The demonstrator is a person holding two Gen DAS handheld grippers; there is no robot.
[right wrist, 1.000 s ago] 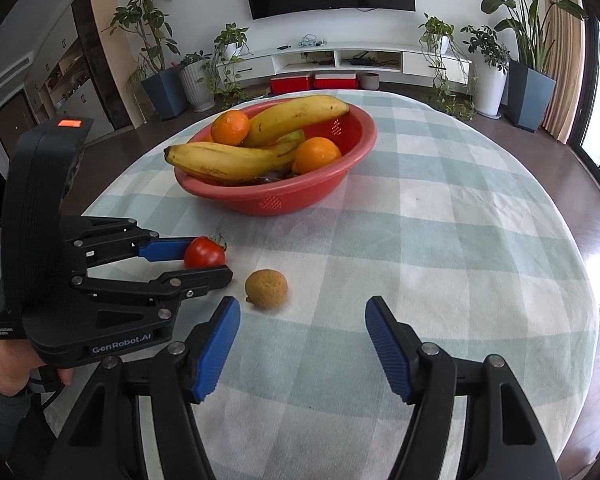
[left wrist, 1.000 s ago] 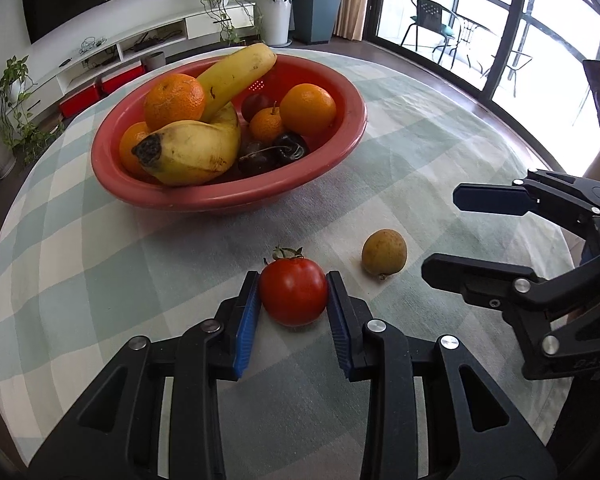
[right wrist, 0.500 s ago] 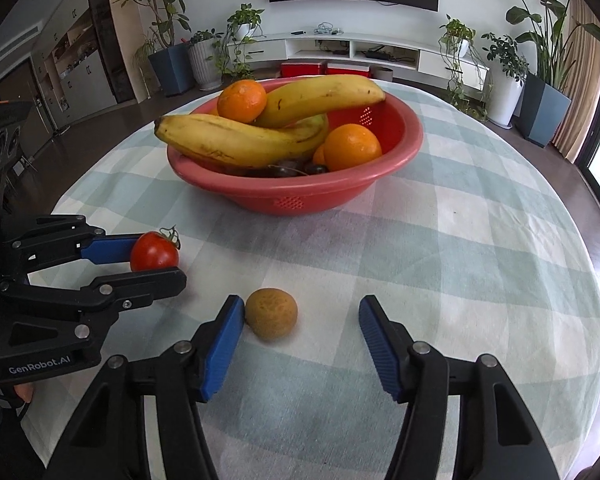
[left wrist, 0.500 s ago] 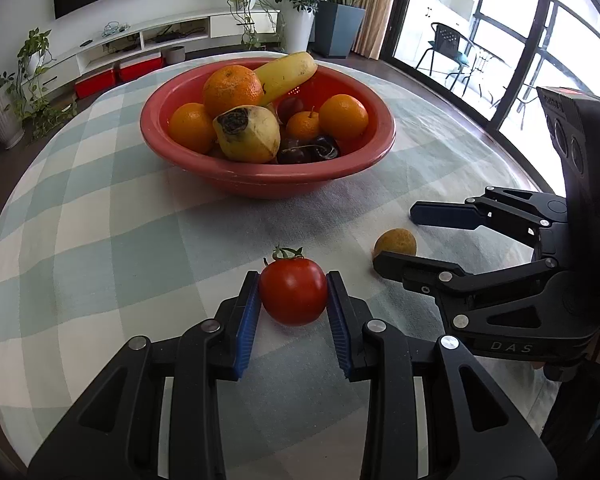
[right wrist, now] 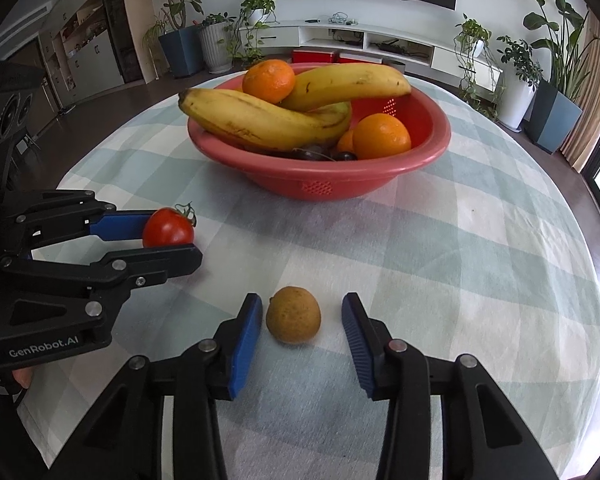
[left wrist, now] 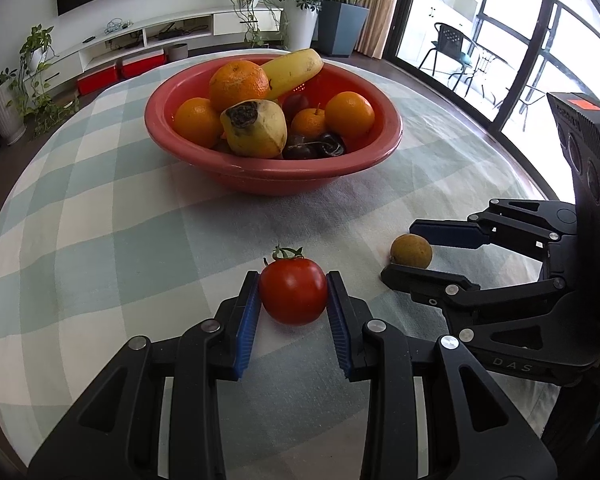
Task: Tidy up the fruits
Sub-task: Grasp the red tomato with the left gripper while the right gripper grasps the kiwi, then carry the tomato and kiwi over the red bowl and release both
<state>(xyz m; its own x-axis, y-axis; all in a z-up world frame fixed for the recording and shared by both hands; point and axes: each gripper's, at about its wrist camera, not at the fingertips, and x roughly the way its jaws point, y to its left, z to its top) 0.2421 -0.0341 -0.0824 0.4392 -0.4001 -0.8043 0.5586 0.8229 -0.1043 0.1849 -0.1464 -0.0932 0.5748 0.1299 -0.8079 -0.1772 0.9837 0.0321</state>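
My left gripper [left wrist: 293,294] is shut on a red tomato [left wrist: 293,291], held just above the checked cloth; the tomato also shows in the right wrist view [right wrist: 167,227]. My right gripper [right wrist: 298,316] is open around a small brown round fruit [right wrist: 293,314] that lies on the cloth, with a gap at each pad. That fruit also shows in the left wrist view [left wrist: 411,251]. A red bowl [left wrist: 260,178] with bananas, oranges and dark fruits stands beyond both grippers, also in the right wrist view [right wrist: 420,160].
The round table [right wrist: 500,280] has a green-and-white checked cloth; its edge curves close on the right. The two grippers sit side by side, close together. Plants, a TV shelf and glass doors stand beyond the table.
My right gripper has moved forward and left so the brown fruit now lies between its pads. My left gripper still holds the tomato and has swung to face the bowl.
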